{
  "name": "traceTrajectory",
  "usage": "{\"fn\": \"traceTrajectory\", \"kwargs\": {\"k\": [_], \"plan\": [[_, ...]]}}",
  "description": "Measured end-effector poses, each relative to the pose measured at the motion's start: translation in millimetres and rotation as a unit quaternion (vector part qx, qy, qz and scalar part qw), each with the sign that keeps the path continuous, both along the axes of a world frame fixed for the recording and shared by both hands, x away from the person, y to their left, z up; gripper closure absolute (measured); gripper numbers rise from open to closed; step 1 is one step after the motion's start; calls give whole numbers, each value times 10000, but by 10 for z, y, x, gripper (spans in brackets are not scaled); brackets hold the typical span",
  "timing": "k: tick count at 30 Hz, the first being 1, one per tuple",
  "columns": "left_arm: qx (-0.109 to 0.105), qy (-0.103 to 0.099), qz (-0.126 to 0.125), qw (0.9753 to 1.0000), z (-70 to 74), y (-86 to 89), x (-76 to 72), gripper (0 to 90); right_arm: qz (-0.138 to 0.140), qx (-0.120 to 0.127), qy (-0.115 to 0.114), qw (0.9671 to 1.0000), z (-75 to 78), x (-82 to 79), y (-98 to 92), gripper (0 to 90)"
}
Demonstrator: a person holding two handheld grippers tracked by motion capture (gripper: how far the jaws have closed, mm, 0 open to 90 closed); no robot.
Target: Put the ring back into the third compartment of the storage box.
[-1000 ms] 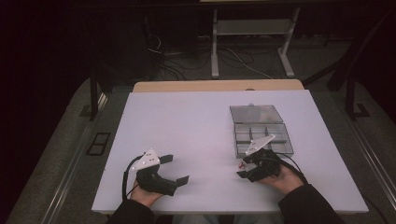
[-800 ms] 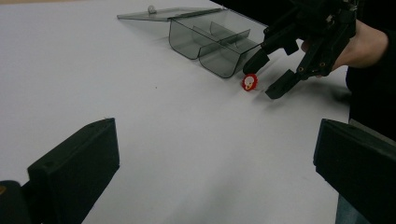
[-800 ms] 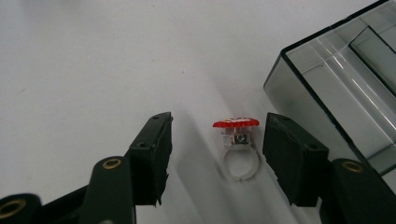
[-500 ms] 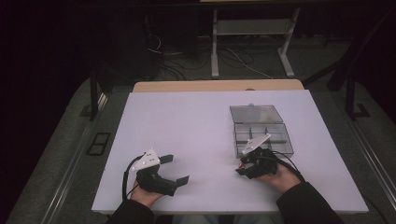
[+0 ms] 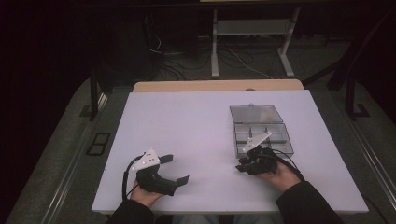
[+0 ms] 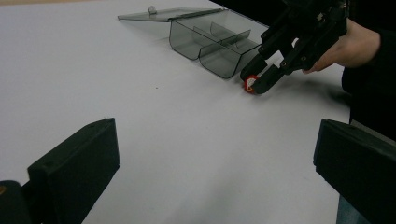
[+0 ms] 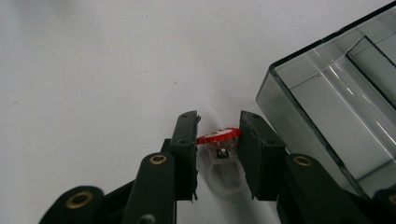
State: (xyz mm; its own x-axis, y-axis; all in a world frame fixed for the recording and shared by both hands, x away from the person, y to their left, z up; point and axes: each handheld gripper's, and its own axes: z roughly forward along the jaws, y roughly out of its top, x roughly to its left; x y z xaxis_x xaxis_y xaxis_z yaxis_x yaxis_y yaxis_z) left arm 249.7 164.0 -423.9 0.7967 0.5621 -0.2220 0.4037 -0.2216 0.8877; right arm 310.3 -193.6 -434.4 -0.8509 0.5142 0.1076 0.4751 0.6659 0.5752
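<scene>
My right tool sits in the lower right of the high view, just in front of the near left corner of the box, and its jaws are clamped on a small red-and-white ring thing — in the right gripper view you can see the red rim pinched between the two black jaws, with a clear band hanging below it over the surface. I can't tell whether the ring touches the surface or sits just above it. From the left gripper view the ring shows as a red dot at the tip of the right tool, right of centre in the upper half, just beside the box's nearest compartment but outside it.

The box is smoky clear plastic with dividers, lid flipped open and lying flat behind it, toward the top of the high view. The compartments I can see look bare.

My left tool is in the lower left of the high view, well apart from the right one, jaws spread wide with nothing between them — in its own view they stand at the two bottom corners with plain white surface in between. My right hand shows at the upper right there.
</scene>
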Motion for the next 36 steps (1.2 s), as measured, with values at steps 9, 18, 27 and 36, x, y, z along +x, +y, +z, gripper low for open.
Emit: {"fn": "traceTrajectory", "kwargs": {"k": [9, 18, 27, 36], "plan": [[4, 1, -9, 10000, -1, 0, 1, 0, 40, -23, 125, 9999, 21, 0, 13, 695], [-2, 14, -2, 10000, -6, -2, 4, 0, 118, 29, 267, 9996, 83, -19, 34, 698], [-15, 33, 6, 10000, -9, -3, 4, 0, 139, 255, 292, 9992, 226, -21, -30, 699], [-25, 40, 12, 10000, -9, -2, 6, 0, 147, 403, 217, 9988, 373, -9, -103, 698]]}}
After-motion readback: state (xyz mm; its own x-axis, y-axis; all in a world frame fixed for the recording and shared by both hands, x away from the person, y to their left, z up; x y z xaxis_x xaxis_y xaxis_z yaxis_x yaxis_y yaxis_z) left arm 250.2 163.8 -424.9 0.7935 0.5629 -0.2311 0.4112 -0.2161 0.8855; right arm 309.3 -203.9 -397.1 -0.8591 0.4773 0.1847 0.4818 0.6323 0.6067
